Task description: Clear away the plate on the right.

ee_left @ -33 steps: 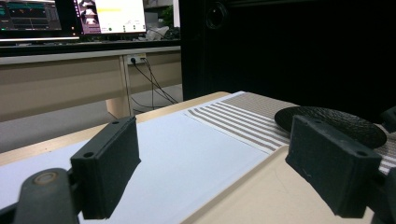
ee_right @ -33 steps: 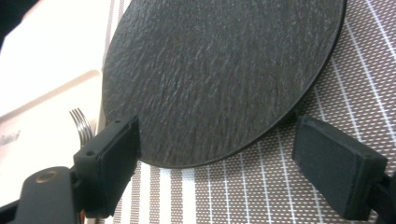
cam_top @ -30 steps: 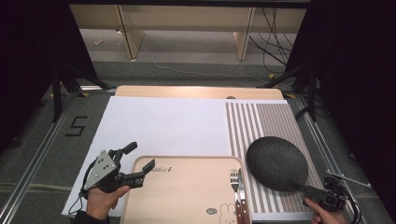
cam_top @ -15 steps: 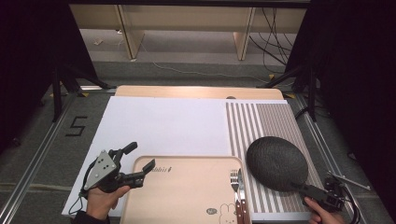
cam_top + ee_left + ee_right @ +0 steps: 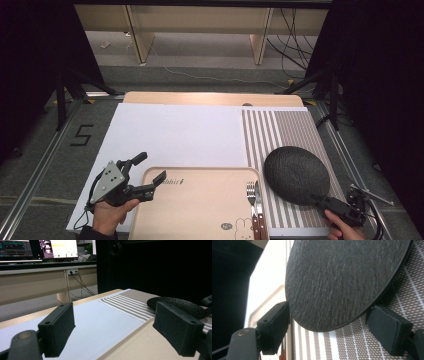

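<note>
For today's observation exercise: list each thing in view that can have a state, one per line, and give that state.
Left gripper: open, nothing between the jaws.
Right gripper: open, jaws either side of the plate's near edge.
Dark slate plate: lying on the striped mat.
Wooden tray: flat, fork and knife at its right edge.

You are looking at a surface (image 5: 210, 98) with a sheet (image 5: 175, 135) lying on its left part and a striped mat (image 5: 282, 135) lying to the right. A round plate (image 5: 296, 174) is sitting on the mat. A tray (image 5: 200, 205) is lying at the near edge, with a fork (image 5: 251, 192) and knife (image 5: 258, 195) resting along its right side, just left of the plate.
</note>
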Tool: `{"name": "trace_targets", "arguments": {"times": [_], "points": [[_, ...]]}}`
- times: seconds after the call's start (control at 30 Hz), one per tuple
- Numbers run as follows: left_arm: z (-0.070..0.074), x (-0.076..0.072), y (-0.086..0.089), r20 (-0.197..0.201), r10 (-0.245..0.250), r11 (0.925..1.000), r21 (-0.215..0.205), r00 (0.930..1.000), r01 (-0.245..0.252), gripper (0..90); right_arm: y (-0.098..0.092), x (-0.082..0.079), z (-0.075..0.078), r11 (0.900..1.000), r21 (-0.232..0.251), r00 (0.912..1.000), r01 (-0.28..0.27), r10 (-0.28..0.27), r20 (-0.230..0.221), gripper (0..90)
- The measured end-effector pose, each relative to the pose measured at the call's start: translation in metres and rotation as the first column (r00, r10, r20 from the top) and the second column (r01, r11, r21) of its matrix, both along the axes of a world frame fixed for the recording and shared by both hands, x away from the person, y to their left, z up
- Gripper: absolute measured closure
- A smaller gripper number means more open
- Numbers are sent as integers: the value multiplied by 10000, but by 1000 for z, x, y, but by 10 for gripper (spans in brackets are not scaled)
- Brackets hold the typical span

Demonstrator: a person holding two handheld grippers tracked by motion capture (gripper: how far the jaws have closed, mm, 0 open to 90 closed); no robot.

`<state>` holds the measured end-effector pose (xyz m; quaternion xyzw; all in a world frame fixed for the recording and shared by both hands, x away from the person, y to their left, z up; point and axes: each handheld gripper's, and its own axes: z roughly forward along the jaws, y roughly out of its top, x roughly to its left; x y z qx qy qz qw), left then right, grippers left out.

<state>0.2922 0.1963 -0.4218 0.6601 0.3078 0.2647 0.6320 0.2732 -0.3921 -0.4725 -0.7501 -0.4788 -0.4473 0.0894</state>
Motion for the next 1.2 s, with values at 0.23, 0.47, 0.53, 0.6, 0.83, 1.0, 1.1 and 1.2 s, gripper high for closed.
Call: {"name": "trace_targets", "arguments": {"times": [0.23,0.47,0.53,0.6,0.83,1.0,1.1,1.2], "points": [[0,0,0,17,-2,10000,12,10000,2,164,-1,2,-2,9994,332,9999,90,-88,-62,220],[0,0,0,42,-14,10000,23,10000,13,165,-3,2,-8,9982,602,10000,4,0,-56,247],[0,0,0,31,-11,10000,27,10000,11,165,-4,2,-9,9977,670,10000,39,-40,11,248],[0,0,0,28,-18,10000,31,10000,18,165,-3,3,-9,9961,867,9998,148,-137,-138,252],[0,0,0,37,-28,10000,41,10000,28,166,-4,4,-12,9924,1191,9995,318,-309,-99,280],[0,0,0,48,-53,10000,58,10000,52,167,-5,6,-17,9862,1459,9970,779,-774,-88,315],[0,0,0,33,-47,10000,37,10000,47,167,-6,7,-17,9876,1456,9981,590,-560,-246,329],[0,0,0,44,-67,9999,74,10000,67,168,-7,6,-19,9859,1562,9981,602,-578,-202,349]]}}
